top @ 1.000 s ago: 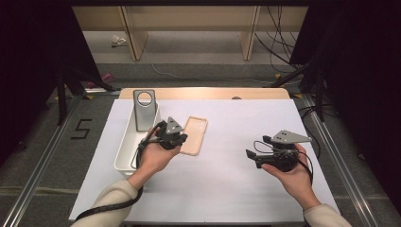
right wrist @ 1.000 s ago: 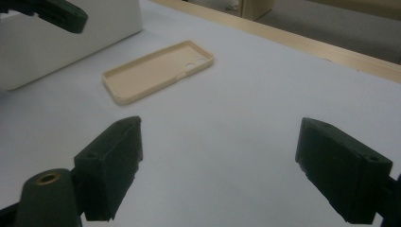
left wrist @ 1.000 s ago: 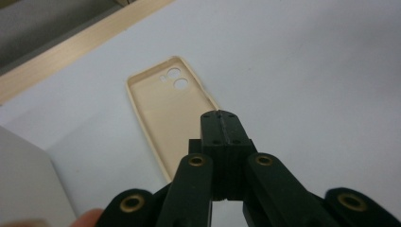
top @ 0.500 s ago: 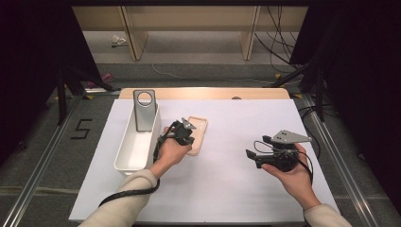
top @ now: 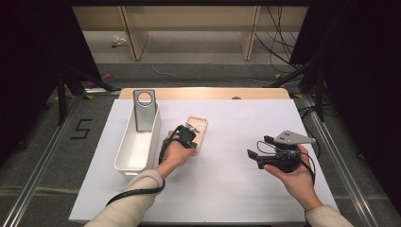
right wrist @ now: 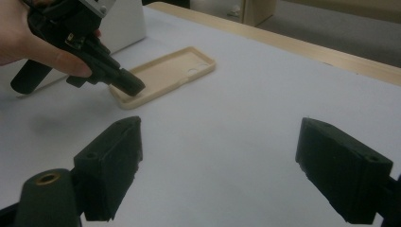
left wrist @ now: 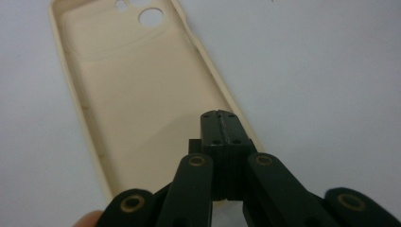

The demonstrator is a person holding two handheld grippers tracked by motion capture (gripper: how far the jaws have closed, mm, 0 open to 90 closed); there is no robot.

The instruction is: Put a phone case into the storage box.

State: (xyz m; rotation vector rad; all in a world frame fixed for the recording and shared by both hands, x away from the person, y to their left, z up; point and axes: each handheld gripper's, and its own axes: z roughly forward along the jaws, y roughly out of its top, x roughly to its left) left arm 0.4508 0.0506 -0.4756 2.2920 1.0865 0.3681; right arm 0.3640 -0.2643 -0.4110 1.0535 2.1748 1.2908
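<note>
A cream phone case (top: 201, 128) lies open side up on the white table, to the right of the bin. My left gripper (top: 190, 138) is shut with nothing between its jaws. Its closed tips (left wrist: 221, 119) sit low over the inside of the case (left wrist: 142, 90) near its near right edge; whether they touch it I cannot tell. In the right gripper view the left gripper (right wrist: 132, 87) points down into the near end of the case (right wrist: 177, 68). My right gripper (top: 259, 147) is held above the table at the right, its jaws wide open (right wrist: 220, 142) and empty.
A white oblong bin (top: 126, 163) stands left of the case. A grey plate with a round hole (top: 144, 111) stands upright at the bin's far end. The table's wooden far edge (top: 203, 93) runs behind, and dark floor with rails lies on both sides.
My left hand has moved right and down, from beside the bin onto the near end of the phone case. The right hand has kept still.
</note>
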